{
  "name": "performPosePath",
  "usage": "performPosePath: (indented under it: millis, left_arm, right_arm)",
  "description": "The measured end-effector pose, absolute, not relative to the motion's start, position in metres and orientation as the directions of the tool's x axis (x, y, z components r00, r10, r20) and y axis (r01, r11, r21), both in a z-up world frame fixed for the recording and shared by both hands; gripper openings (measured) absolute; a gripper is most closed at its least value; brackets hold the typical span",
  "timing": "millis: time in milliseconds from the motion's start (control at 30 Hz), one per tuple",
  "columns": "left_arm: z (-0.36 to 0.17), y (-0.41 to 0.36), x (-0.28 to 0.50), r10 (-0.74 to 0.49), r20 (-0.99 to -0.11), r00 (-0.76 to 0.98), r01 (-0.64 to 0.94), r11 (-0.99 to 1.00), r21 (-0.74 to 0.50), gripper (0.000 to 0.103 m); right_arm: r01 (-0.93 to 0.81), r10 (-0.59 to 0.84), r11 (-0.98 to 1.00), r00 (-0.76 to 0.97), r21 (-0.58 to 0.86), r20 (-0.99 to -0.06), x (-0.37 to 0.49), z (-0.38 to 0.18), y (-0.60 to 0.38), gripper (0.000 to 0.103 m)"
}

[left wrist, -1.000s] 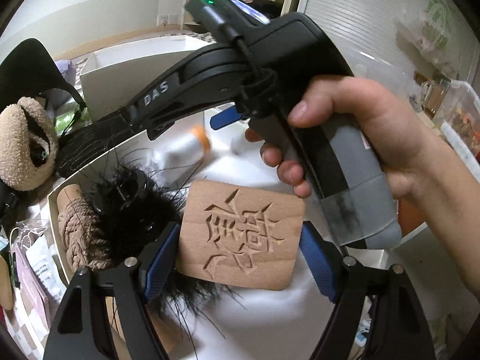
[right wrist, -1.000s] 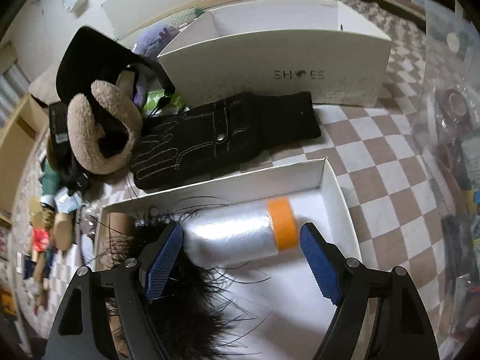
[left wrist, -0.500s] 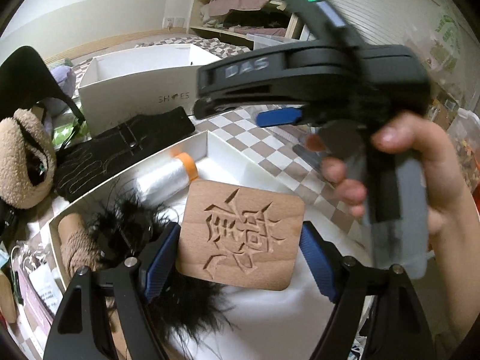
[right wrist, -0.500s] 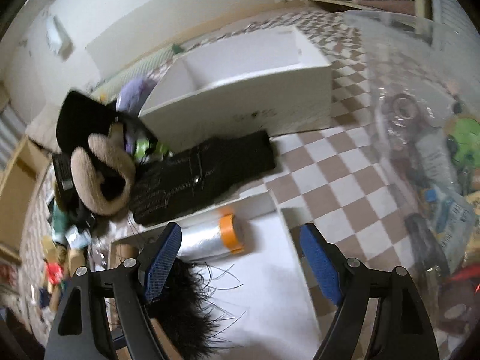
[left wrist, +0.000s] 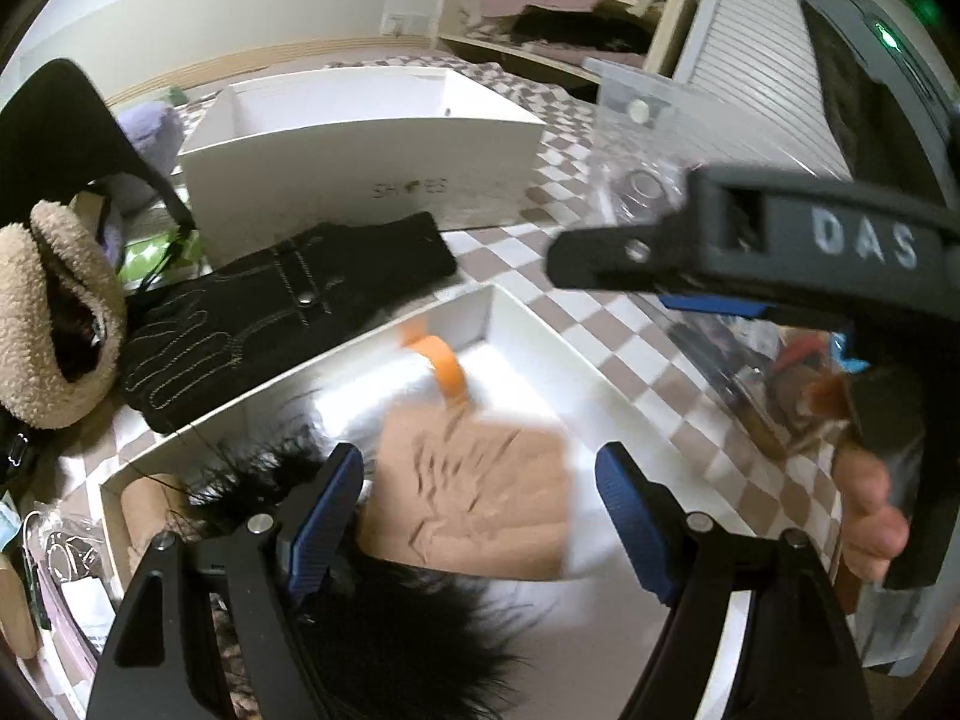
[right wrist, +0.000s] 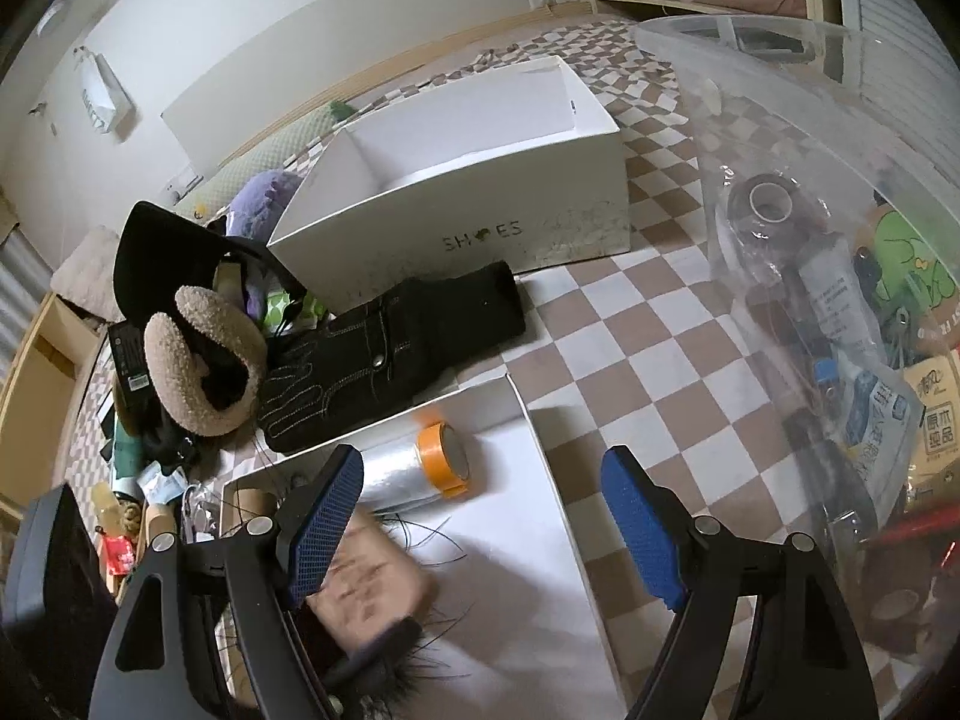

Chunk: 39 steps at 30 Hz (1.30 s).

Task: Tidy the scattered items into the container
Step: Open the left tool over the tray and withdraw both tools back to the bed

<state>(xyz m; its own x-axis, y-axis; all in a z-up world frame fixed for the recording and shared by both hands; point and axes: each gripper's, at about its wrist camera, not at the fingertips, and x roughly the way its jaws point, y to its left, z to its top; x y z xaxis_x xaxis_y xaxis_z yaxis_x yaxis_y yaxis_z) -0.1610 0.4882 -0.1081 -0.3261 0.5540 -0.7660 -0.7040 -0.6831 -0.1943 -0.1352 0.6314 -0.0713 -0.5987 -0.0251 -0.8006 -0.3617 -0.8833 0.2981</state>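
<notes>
The left hand-held gripper [left wrist: 480,516] is standing wide at the bottom of the left wrist view, gripping nothing; the wooden block [left wrist: 474,498], blurred, is showing between its blue pads [left wrist: 327,504] but touching neither, and is lying over the shallow white tray [left wrist: 540,330], which fills the lower middle of the frame. A black feathery tuft [left wrist: 384,630] is spreading under and beside the block at the lower left; the clear film roll with the orange core [left wrist: 438,366] is lying just beyond the block, toward the tray's far wall.

The right hand-held gripper [right wrist: 483,531] is likewise standing wide and empty at the bottom of the right wrist view; in the left wrist view it is showing at the right edge, gripped by a hand [left wrist: 870,528]. Its camera is showing the block [right wrist: 366,588] at the lower left, partly behind the left pad [right wrist: 324,516], with the roll [right wrist: 420,471] above it in the tray [right wrist: 552,480].

Beyond the tray, a black glove [right wrist: 384,348] is lying on the checkered cloth [right wrist: 648,360]; a white shoe box [right wrist: 480,180] is standing open behind it; a fleece-lined slipper [right wrist: 192,360] is resting at the left; a clear plastic bin [right wrist: 840,240] full of oddments is filling the right side.
</notes>
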Motion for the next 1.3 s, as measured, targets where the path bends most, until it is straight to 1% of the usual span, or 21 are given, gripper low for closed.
performPosePath:
  millis: [67, 467, 533, 567, 600, 767, 933, 967, 1000, 1033, 1300]
  left_arm:
    - [-0.109, 0.485, -0.165, 0.546, -0.771, -0.327, -0.698, -0.69, -0.192, 0.088]
    - [-0.104, 0.463, -0.16, 0.554, -0.763, -0.333, -0.695, -0.691, -0.199, 0.088]
    - [-0.1, 0.459, -0.157, 0.555, -0.761, -0.336, -0.699, -0.689, -0.194, 0.09]
    - [-0.098, 0.457, -0.155, 0.553, -0.76, -0.342, -0.698, -0.691, -0.188, 0.096]
    - [-0.096, 0.454, -0.154, 0.553, -0.756, -0.35, -0.696, -0.694, -0.186, 0.1]
    - [-0.086, 0.439, -0.149, 0.558, -0.741, -0.373, -0.687, -0.703, -0.184, 0.102]
    - [-0.078, 0.424, -0.141, 0.556, -0.736, -0.386, -0.692, -0.702, -0.168, 0.103]
    - [-0.077, 0.421, -0.14, 0.556, -0.735, -0.388, -0.69, -0.704, -0.169, 0.103]
    - [-0.076, 0.417, -0.139, 0.557, -0.733, -0.391, -0.687, -0.706, -0.17, 0.103]
    - [-0.075, 0.414, -0.138, 0.558, -0.732, -0.392, -0.685, -0.707, -0.173, 0.103]
    - [-0.064, 0.382, -0.131, 0.561, -0.712, -0.421, -0.666, -0.725, -0.177, 0.103]
  right_arm:
    - [-0.355, -0.024, -0.888, -0.598, 0.291, -0.801, -0.136, -0.071, 0.63, 0.082]
    - [-0.338, -0.035, -0.895, -0.596, 0.29, -0.802, -0.132, -0.064, 0.613, 0.082]
    - [-0.333, -0.036, -0.898, -0.597, 0.288, -0.802, -0.13, -0.062, 0.608, 0.082]
    - [-0.33, -0.037, -0.899, -0.597, 0.287, -0.801, -0.129, -0.061, 0.605, 0.082]
    - [-0.327, -0.037, -0.901, -0.597, 0.286, -0.801, -0.129, -0.059, 0.603, 0.082]
    - [-0.319, -0.03, -0.907, -0.602, 0.275, -0.798, -0.122, -0.052, 0.59, 0.082]
    - [-0.328, 0.003, -0.911, -0.611, 0.25, -0.791, -0.113, -0.048, 0.578, 0.082]
    - [-0.33, 0.009, -0.912, -0.613, 0.245, -0.79, -0.111, -0.047, 0.575, 0.083]
    - [-0.331, 0.016, -0.912, -0.615, 0.24, -0.789, -0.109, -0.046, 0.573, 0.087]
    - [-0.333, 0.022, -0.913, -0.617, 0.235, -0.787, -0.107, -0.046, 0.57, 0.102]
    - [-0.34, 0.072, -0.922, -0.623, 0.187, -0.779, -0.093, -0.041, 0.549, 0.103]
